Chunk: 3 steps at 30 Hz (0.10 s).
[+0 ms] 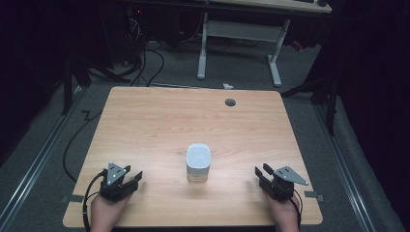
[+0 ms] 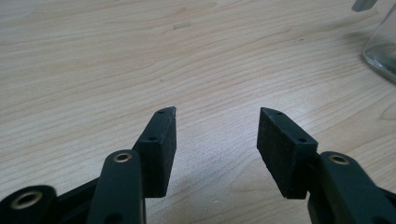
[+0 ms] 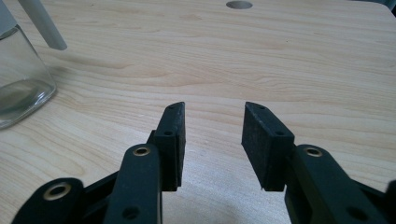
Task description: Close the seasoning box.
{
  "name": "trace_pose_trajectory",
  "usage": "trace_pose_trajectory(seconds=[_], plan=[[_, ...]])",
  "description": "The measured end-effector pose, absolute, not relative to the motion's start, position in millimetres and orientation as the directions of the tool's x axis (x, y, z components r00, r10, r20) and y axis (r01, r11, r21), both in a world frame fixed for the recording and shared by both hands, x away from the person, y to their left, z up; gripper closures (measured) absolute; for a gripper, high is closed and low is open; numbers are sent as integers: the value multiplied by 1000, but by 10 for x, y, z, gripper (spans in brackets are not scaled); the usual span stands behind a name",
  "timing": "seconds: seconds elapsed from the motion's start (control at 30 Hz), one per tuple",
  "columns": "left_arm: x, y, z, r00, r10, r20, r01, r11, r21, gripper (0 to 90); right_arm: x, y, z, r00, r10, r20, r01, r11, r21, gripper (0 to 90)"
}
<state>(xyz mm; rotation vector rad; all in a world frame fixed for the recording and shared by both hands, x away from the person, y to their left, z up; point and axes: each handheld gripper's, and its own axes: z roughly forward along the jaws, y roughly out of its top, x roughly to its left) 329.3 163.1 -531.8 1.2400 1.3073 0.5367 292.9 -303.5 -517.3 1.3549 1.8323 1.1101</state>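
Wooden table (image 1: 145, 125) fills the middle of the high view, and a clear glass jar (image 1: 198, 163) with a white lid (image 1: 198, 155) stands upright on it, toward the near edge and about midway between the two grippers. The left gripper (image 1: 129, 177) rests on the table near the near-left corner, held by a hand (image 1: 107, 212); the right gripper (image 1: 260, 173) rests near the near-right corner in the other hand (image 1: 284, 212). Both are well apart from the jar. A round hole (image 1: 230, 102) sits near the table's far edge.

Left gripper view: the left gripper (image 2: 216, 122) has its jaws spread, with bare wood between them. The jar's glass base (image 2: 383, 46) shows at the right edge.

Right gripper view: the right gripper (image 3: 213, 114) likewise has its jaws spread over bare wood. The jar (image 3: 21, 79) stands at the left edge, the hole (image 3: 239, 5) far ahead
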Motion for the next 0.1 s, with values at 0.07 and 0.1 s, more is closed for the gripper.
trace_pose_trajectory(seconds=[0.07,0.1], plan=[[3298,1631,-5303,264,863,-431,326,341,882,479,2936,-3032,-5190,-298,955,12,465,134,875,567],[3298,1631,-5303,264,863,-431,326,341,882,479,2936,-3032,-5190,-298,955,12,465,134,875,567]])
